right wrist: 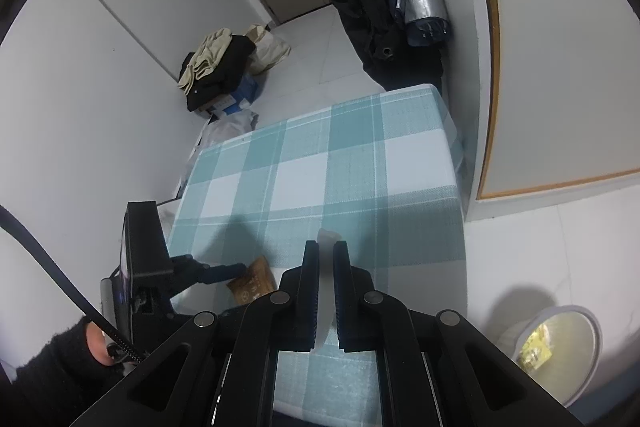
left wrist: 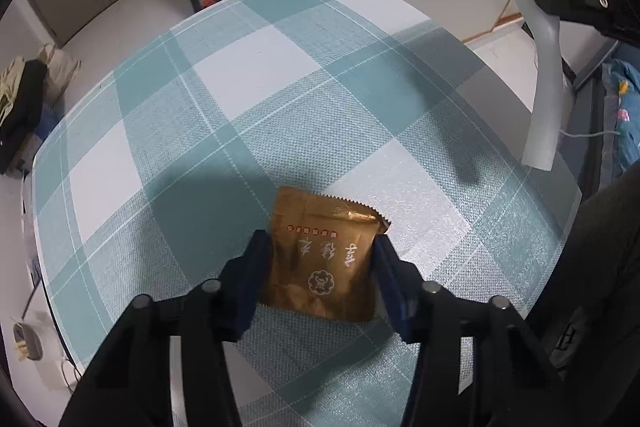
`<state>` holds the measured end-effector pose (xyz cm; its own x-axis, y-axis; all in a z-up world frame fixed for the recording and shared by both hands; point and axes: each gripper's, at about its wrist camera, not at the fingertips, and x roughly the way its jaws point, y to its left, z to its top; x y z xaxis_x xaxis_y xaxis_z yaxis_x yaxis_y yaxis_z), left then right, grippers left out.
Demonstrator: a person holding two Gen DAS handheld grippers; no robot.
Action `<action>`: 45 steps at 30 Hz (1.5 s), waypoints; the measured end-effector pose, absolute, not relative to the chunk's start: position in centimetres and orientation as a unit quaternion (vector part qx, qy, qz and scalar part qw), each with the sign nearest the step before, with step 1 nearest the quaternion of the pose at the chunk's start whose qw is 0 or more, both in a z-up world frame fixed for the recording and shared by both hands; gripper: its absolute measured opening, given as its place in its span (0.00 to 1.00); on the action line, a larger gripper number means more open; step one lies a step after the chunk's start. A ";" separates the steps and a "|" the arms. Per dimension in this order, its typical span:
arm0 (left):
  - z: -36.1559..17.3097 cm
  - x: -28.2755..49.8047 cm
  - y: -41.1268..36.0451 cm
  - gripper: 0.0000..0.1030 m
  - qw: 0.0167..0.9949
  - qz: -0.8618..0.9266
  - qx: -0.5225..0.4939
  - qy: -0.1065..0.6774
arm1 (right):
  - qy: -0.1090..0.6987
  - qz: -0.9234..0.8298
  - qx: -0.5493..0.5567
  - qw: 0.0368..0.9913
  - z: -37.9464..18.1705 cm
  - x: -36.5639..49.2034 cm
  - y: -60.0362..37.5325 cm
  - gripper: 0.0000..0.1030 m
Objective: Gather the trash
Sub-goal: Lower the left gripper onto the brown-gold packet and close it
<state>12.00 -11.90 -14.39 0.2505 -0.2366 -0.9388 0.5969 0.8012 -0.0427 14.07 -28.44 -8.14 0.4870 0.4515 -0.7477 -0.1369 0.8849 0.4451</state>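
Near the checked counter's (left wrist: 280, 75) front edge, the left tool (left wrist: 320, 267) straddles a gold snack wrapper (left wrist: 324, 259), pads apparently touching but grip uncertain, while the right tool (right wrist: 327, 267) clamps a white plastic strip (right wrist: 325, 303); next, likely squeezing, lifting, binning.

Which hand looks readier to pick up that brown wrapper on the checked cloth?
Left: the left gripper already straddles the brown wrapper. The right gripper is shut on a white strip.

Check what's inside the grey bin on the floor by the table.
The grey bin shows yellow wrapper-like scraps against its inner wall, seen in the right wrist view. Its near rim and the frame edge hide the bottom, so anything deeper can't be told.
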 end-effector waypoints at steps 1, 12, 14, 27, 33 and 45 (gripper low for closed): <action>-14.4 12.0 -12.0 0.42 0.775 -0.266 0.162 0.549 | 0.476 0.174 0.165 0.846 -8.2 14.1 -28.4 0.06; -14.6 11.6 -10.8 0.38 0.793 -0.239 0.089 0.553 | 0.474 0.172 0.171 0.847 -8.1 13.7 -28.7 0.06; -14.7 11.7 -10.0 0.38 0.792 -0.241 0.055 0.559 | 0.474 0.172 0.171 0.847 -8.1 13.7 -28.7 0.06; -15.1 12.6 -7.6 0.34 0.776 -0.252 -0.075 0.574 | 0.476 0.174 0.175 0.844 -8.2 14.1 -28.3 0.06; -14.7 11.7 -6.8 0.31 0.775 -0.253 -0.086 0.572 | 0.479 0.173 0.173 0.843 -8.4 14.2 -28.1 0.06; -15.1 11.6 -2.5 0.28 0.756 -0.254 -0.172 0.578 | 0.485 0.170 0.164 0.842 -8.7 14.3 -27.3 0.06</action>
